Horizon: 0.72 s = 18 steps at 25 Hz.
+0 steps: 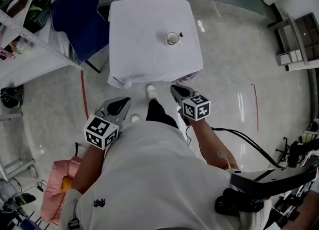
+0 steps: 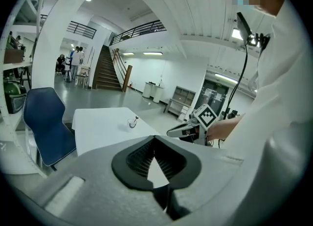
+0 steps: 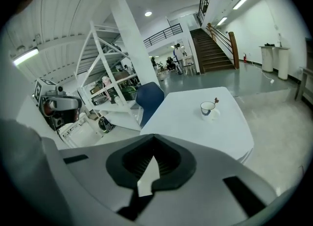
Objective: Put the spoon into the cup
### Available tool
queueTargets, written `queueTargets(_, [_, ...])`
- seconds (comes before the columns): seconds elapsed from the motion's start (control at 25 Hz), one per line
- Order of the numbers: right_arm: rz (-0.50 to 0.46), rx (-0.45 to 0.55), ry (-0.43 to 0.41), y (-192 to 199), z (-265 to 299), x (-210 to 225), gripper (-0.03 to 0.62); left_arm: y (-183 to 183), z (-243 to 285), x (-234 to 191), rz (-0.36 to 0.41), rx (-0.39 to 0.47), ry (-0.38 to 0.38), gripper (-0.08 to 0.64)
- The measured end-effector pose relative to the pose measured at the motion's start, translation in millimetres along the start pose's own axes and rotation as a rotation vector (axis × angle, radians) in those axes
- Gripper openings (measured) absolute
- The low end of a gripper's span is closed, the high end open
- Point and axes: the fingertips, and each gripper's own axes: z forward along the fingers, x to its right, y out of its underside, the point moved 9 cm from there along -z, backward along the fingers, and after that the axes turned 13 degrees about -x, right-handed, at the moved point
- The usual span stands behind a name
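Observation:
A small white cup (image 1: pixel 173 38) stands on the white-clothed table (image 1: pixel 144 59), toward its far right. The spoon (image 1: pixel 180 35) leans inside the cup with its dark handle end sticking up. Both grippers hang well short of the table, close to the person's body. My left gripper (image 1: pixel 121 102) is shut and holds nothing. My right gripper (image 1: pixel 177 91) is shut and empty too. The left gripper view shows the cup (image 2: pixel 132 122) far ahead and the right gripper (image 2: pixel 182 131) beside it. The right gripper view has the cup (image 3: pixel 208 107) and spoon (image 3: pixel 215 101) far off.
A blue chair (image 1: pixel 79 17) stands at the table's left side. A white metal rack (image 1: pixel 25 35) with clutter runs along the left. A pink bag (image 1: pixel 55 189) lies on the floor behind left. Red tape lines (image 1: pixel 255 107) mark the shiny floor.

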Motion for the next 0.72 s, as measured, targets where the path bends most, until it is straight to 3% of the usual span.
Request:
queueTargets(0.32, [-0.105, 0.007, -0.034, 5.5, -14.4, -56.9, 0.008, 18.3, -23.0, 13.7, 0.009, 0.030, -0.001, 0.009])
queueTargets(0.72, [-0.206, -0.009, -0.060, 9.0, -7.4, -94.9, 0.008, 45.7, -48.0, 19.9, -0.018, 0.044, -0.032, 0.009])
